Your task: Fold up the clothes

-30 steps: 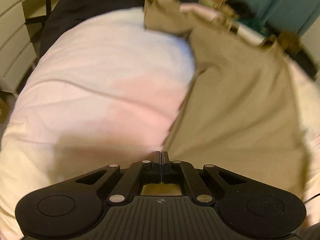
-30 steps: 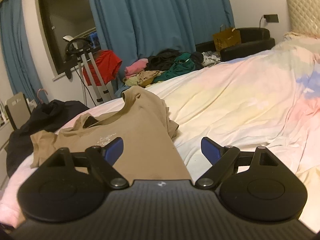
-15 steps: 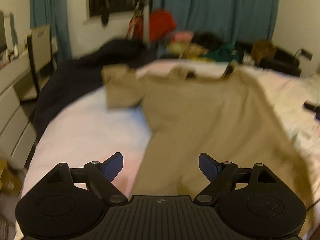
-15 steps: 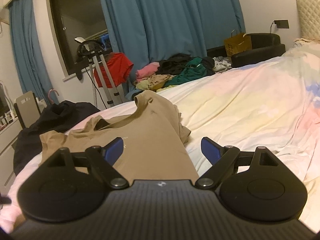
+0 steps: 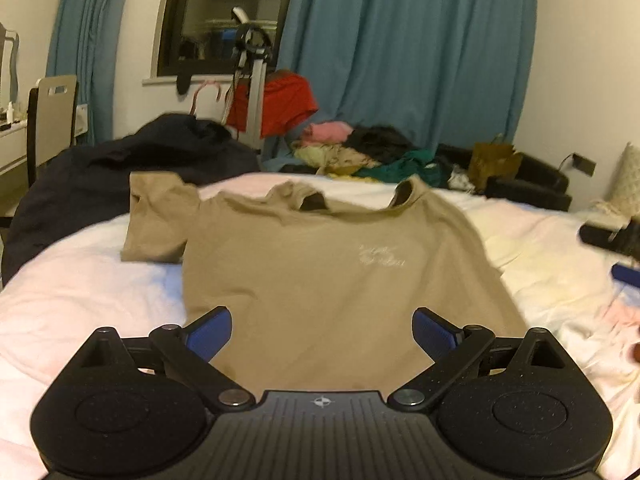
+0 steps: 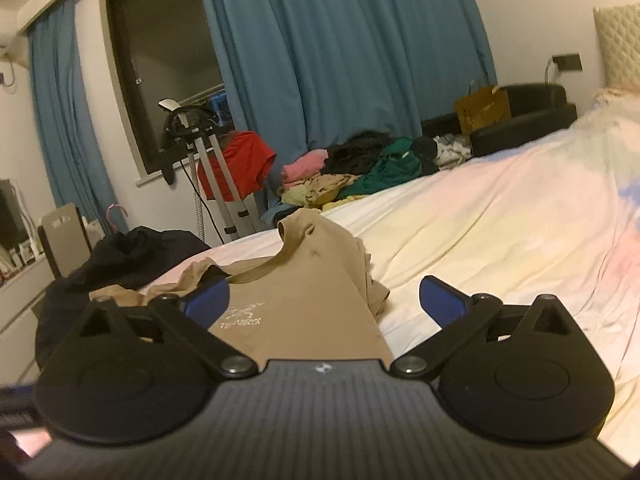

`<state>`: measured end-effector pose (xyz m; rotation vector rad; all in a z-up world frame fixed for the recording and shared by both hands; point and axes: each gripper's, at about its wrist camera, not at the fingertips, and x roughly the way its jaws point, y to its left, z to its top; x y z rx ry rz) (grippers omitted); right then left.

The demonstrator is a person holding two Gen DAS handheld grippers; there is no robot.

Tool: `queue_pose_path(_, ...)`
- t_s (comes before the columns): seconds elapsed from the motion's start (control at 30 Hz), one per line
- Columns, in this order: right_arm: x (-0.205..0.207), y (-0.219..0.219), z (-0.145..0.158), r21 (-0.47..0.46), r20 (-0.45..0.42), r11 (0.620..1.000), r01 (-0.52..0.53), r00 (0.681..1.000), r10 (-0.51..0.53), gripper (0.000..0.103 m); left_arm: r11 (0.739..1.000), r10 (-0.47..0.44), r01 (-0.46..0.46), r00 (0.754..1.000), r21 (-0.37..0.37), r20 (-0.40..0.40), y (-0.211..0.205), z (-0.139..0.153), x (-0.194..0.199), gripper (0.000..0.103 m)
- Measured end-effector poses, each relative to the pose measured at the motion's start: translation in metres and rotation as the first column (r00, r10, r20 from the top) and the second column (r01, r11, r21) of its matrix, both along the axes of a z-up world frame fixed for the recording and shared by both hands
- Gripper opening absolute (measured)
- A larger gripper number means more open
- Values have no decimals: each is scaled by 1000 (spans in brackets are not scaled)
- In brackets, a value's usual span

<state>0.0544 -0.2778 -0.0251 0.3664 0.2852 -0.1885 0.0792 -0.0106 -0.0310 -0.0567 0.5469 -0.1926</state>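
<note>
STEP: tan T-shirt (image 5: 320,280) laid flat on bed (image 5: 80,280), unfolded | left hand-held gripper (image 5: 322,330), right hand-held gripper (image 6: 324,300): jaws opening, empty | NEXT: likely grasp sleeve (image 5: 160,216), fold inward

Left gripper (image 5: 322,330) — black ribbed body, blue pads, silver screws

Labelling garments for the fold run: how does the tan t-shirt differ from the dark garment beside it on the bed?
The tan t-shirt lies spread flat, one sleeve out, collar away from the camera; the dark garment is a crumpled heap. The t-shirt sits mid-bed right before both grippers; the dark garment hangs over the bed's far left edge. The t-shirt carries a white chest logo; the dark one shows none. Neither is folded or held.
</note>
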Motion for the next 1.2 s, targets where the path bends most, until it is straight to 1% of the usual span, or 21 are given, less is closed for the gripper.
queue_pose_path(0.1, 5, -3, -5, 28, -3, 1000, -2, 1000, 3, 103, 1000, 14, -14, 1000, 7, -16, 9, -13, 5, 98)
queue_pose_path(0.23, 29, -17, -10, 115, 5, 993, -39, 999, 39, 102, 1000, 25, -25, 1000, 4, -15, 14, -24, 10, 98)
queue_pose_path(0.3, 48, -30, -11, 120, 16, 992, -33, 999, 31, 91, 1000, 28, -28, 1000, 3, -14, 14, -28, 11, 98)
queue_pose_path(0.33, 60, -38, -12, 123, 13, 992, -27, 1000, 26, 72, 1000, 31, -31, 999, 0, -13, 15, -29, 11, 98)
queue_pose_path(0.37, 73, -49, -16, 142, -2, 990, -17, 1000, 18, 63, 999, 34, -34, 999, -7, -12, 16, -30, 10, 98)
queue_pose_path(0.43, 94, -72, -29, 228, -17, 974, -8, 1000, 12, 62, 999, 42, -42, 999, -20, -12, 18, -32, 9, 98)
queue_pose_path(0.5, 113, -96, -47, 337, -9, 941, -4, 1000, 7, 54, 998, 50, -51, 998, -37, -22, 20, -34, 11, 98)
queue_pose_path(0.57, 130, -113, -69, 416, -36, 909, 22, 999, -8, 44, 997, 59, -60, 998, -47, -30, 21, -37, 15, 98)
queue_pose_path(0.6, 139, -122, -79, 453, -51, 891, 37, 999, -15, 43, 997, 62, -64, 998, -48, -32, 21, -39, 17, 98)
queue_pose_path(0.67, 154, -131, -100, 487, -86, 872, 54, 996, -13, 43, 996, 70, -71, 997, -51, -32, 21, -42, 23, 98)
queue_pose_path(0.77, 175, -133, -125, 523, -128, 852, 18, 990, 58, 43, 995, 76, -78, 996, -57, -39, 19, -48, 35, 98)
queue_pose_path(0.8, 180, -132, -130, 524, -139, 852, 18, 988, 65, 43, 995, 76, -79, 996, -60, -45, 18, -51, 39, 98)
queue_pose_path(0.87, 187, -123, -131, 495, -135, 869, -14, 986, 93, 43, 995, 77, -80, 996, -59, -53, 17, -55, 46, 98)
queue_pose_path(0.9, 190, -118, -130, 480, -132, 877, -32, 985, 108, 40, 995, 78, -81, 995, -58, -57, 16, -56, 49, 98)
queue_pose_path(0.93, 194, -114, -130, 463, -129, 885, -50, 984, 123, 22, 995, 78, -81, 995, -58, -59, 15, -58, 51, 98)
queue_pose_path(0.97, 197, -109, -129, 447, -127, 892, -68, 982, 138, 16, 995, 78, -81, 995, -59, -61, 15, -59, 53, 98)
queue_pose_path(1.0, 200, -102, -124, 400, -126, 913, -82, 982, 143, 16, 995, 78, -81, 995, -61, -62, 15, -60, 54, 98)
queue_pose_path(1.03, 202, -91, -117, 332, -121, 938, -96, 982, 143, 13, 995, 78, -82, 995, -64, -62, 15, -60, 55, 98)
queue_pose_path(1.1, 208, -72, -105, 211, -102, 969, -127, 983, 151, 12, 994, 77, -81, 995, -72, -58, 16, -60, 54, 98)
queue_pose_path(1.17, 213, -45, -93, 74, -81, 982, -176, 980, 182, 12, 994, 77, -81, 996, -78, -50, 17, -59, 52, 98)
queue_pose_path(1.2, 216, -33, -91, 34, -76, 977, -210, 974, 212, 12, 993, 78, -82, 996, -83, -47, 19, -58, 52, 98)
